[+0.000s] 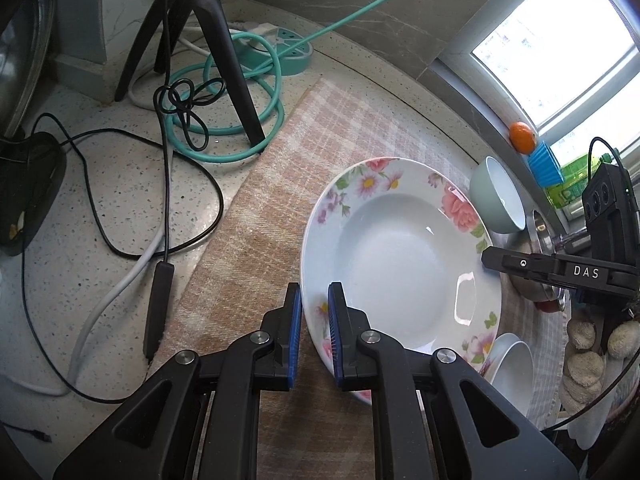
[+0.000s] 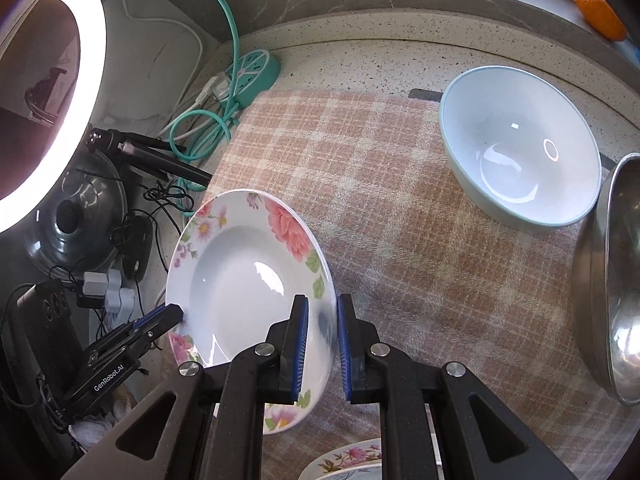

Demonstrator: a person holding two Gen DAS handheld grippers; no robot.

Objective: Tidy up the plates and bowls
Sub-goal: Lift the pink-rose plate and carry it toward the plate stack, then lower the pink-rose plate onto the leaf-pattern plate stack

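Observation:
A white deep plate with a pink flower rim (image 1: 400, 256) (image 2: 240, 280) hangs tilted above a checked pink cloth (image 1: 280, 208) (image 2: 400, 240). My left gripper (image 1: 314, 308) is shut on its near rim. My right gripper (image 2: 322, 312) is shut on the opposite rim. Each gripper shows in the other's view, the right gripper (image 1: 494, 259) at the plate's far edge and the left gripper (image 2: 176, 314) at its lower left edge. A pale green bowl (image 1: 500, 196) (image 2: 516, 144) stands upright on the cloth. A second flowered plate (image 2: 348, 464) peeks in at the bottom.
A steel bowl (image 2: 612, 280) sits at the cloth's right edge and a small white bowl (image 1: 512, 372) beside the plate. A tripod (image 1: 224, 52), tangled cables (image 1: 188, 104) and a teal power strip (image 2: 252, 76) crowd the counter's left. A ring light (image 2: 60, 92) and a pot lid (image 2: 76, 220) stand further left.

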